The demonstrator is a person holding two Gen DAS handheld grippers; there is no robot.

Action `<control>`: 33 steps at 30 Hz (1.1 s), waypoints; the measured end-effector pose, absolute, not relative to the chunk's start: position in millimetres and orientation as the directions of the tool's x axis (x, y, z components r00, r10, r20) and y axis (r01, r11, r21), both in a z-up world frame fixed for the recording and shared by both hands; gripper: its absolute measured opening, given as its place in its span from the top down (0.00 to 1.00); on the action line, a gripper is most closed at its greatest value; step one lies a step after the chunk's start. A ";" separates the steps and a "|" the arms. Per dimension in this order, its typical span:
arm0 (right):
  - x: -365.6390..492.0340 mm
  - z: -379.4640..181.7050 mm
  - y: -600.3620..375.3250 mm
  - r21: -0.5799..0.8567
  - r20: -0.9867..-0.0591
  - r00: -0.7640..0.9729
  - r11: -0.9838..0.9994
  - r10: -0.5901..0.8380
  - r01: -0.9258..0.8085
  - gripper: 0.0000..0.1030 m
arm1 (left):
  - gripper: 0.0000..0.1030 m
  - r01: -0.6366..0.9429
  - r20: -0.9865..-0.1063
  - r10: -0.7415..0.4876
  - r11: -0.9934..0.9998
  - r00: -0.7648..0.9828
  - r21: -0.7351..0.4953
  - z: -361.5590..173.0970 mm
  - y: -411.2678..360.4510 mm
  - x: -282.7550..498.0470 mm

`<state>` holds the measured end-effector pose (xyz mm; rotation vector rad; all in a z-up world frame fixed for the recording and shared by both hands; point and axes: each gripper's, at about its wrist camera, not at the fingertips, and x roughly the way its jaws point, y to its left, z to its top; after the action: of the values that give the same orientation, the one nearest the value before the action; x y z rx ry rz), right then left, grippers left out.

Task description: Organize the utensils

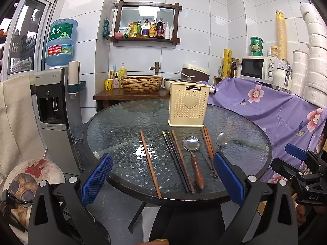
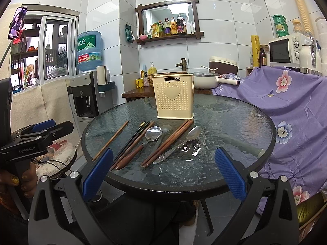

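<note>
Left wrist view: your left gripper (image 1: 162, 175) hangs over the near rim of the round glass table (image 1: 114, 126), fingers spread wide, nothing between them. Utensils lie in a row on the glass: a lone brown chopstick (image 1: 150, 163) at left, then black chopsticks (image 1: 175, 160) beside another brown one, a ladle (image 1: 193, 153) with a wooden handle, a brown chopstick pair (image 1: 208, 145), and a small metal spoon (image 1: 222, 139) farthest right. A cream perforated holder (image 1: 189, 106) stands upright behind the row, near the tips of the chopstick pair. Your right gripper (image 1: 296, 155) shows at the right edge, off the table; its fingers look apart. Right wrist view: your right gripper (image 2: 163, 171) also sits spread wide and empty at the near rim of the table (image 2: 245, 126). The holder (image 2: 173, 98) stands at the far side; the chopstick pair (image 2: 169, 140) and spoon (image 2: 179, 144) lie nearest centre, the ladle (image 2: 143, 143) to their left. Your left gripper (image 2: 51, 127) is at the left edge, held in a hand (image 2: 22, 180).
</note>
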<state>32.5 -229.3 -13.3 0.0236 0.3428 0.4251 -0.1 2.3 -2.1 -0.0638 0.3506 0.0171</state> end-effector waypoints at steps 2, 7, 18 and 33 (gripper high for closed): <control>32.8 -14.2 -229.0 0.093 -0.322 0.854 0.911 0.409 -0.401 0.05 | 0.06 -0.027 -0.344 0.006 0.998 0.939 -0.058 -2.3 1.8 -0.1; 32.9 -14.7 -228.5 0.094 -0.322 0.854 0.911 0.409 -0.402 0.05 | 0.06 -0.026 -0.345 0.005 0.998 0.939 -0.057 -2.7 1.5 -0.1; 32.8 -14.8 -228.2 0.094 -0.323 0.853 0.911 0.410 -0.402 0.05 | 0.06 -0.026 -0.347 0.005 0.998 0.938 -0.057 -2.7 1.6 0.0; 30.3 -14.8 -226.4 0.094 -0.323 0.854 0.912 0.408 -0.400 0.05 | 0.06 -0.037 -0.347 0.017 0.998 0.938 -0.053 -3.1 1.2 1.0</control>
<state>30.3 -226.4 -14.8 0.0233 0.3451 0.4248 1.0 1.2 -3.1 -0.0587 0.3536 0.0275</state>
